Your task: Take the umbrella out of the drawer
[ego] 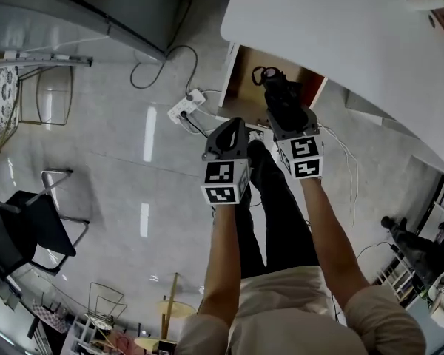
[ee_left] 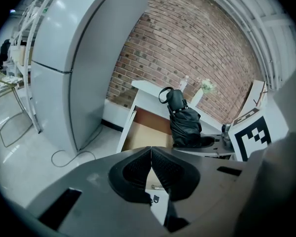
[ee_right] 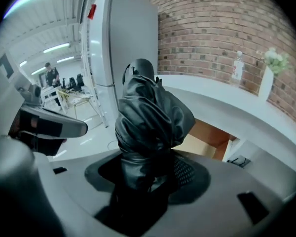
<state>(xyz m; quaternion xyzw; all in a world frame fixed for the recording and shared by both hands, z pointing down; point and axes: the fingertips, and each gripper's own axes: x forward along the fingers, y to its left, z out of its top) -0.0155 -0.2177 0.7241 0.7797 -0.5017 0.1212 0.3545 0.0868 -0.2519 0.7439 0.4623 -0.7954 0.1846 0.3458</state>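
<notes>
A folded black umbrella [ee_right: 150, 122] stands up between the jaws of my right gripper [ee_right: 150, 174], which is shut on it. In the head view the umbrella [ego: 281, 95] hangs above the open drawer [ego: 244, 80] under the white desk [ego: 333, 35]. The left gripper view shows the umbrella [ee_left: 183, 120] ahead, held up in front of the drawer [ee_left: 143, 132]. My left gripper [ee_left: 151, 174] is shut with its pads touching and nothing between them; it floats left of the right gripper [ego: 277, 120] in the head view, as a marker cube [ego: 226, 172].
A large grey fridge [ee_left: 79, 73] stands left of the desk against a brick wall [ee_left: 197, 43]. A power strip [ego: 186, 103] and cables lie on the floor by the drawer. A bottle [ee_right: 237, 65] and a vase of flowers [ee_right: 271, 65] stand on the desk. A black chair [ego: 22, 231] is at left.
</notes>
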